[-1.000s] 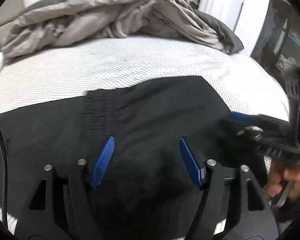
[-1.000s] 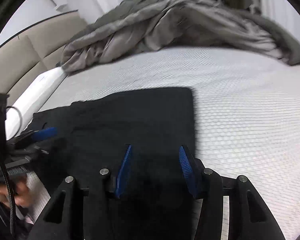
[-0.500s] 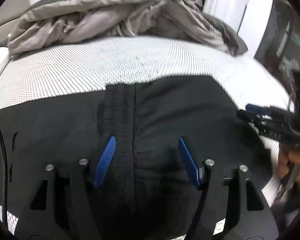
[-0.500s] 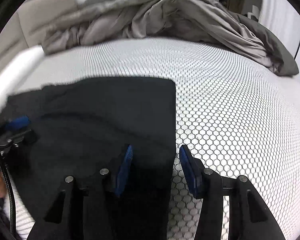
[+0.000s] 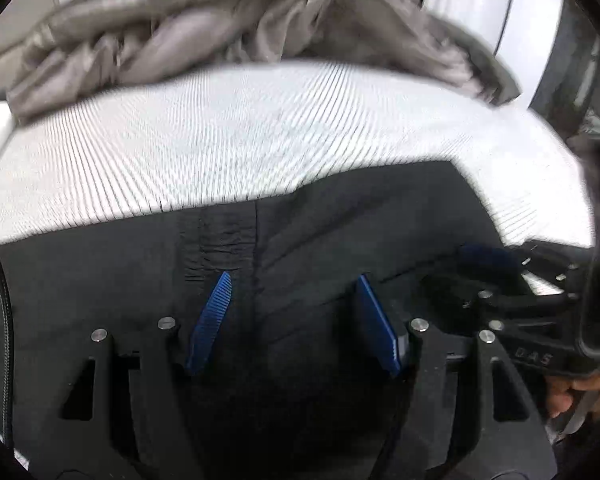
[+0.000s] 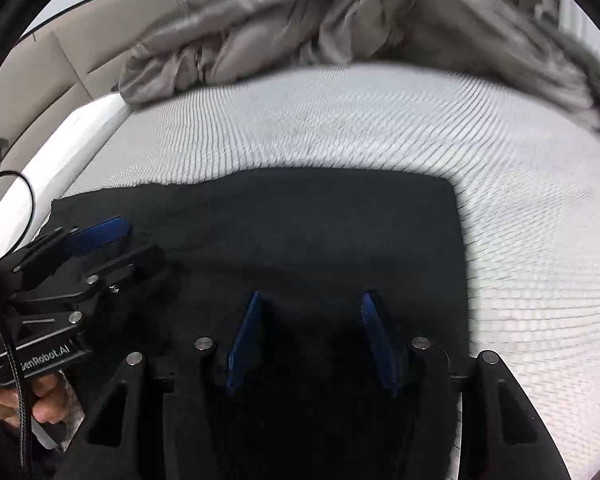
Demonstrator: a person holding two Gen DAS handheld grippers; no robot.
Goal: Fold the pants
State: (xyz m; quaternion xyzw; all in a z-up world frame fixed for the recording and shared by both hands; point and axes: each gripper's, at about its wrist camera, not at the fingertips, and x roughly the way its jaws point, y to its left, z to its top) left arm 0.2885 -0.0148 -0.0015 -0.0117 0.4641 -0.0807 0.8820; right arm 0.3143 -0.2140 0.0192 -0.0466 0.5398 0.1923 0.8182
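Black pants (image 5: 320, 240) lie flat on the white patterned bed; their elastic waistband (image 5: 220, 236) shows in the left wrist view. In the right wrist view the pants (image 6: 300, 232) end in a straight right edge. My left gripper (image 5: 294, 280) is open, its blue pads just above the fabric beside the waistband. My right gripper (image 6: 310, 298) is open over the pants, holding nothing. Each gripper shows in the other's view: the right one (image 5: 500, 276) at the right side, the left one (image 6: 96, 240) at the left side.
A crumpled grey duvet (image 5: 240, 28) is heaped at the far end of the bed (image 5: 220, 140). A beige headboard (image 6: 72, 52) and a white bed rail (image 6: 60, 148) run along the left. White mattress (image 6: 540, 220) lies to the right of the pants.
Both grippers have shifted over the pants and closer together. The right gripper moved left, from the pants' right edge onto the fabric. Both stay open.
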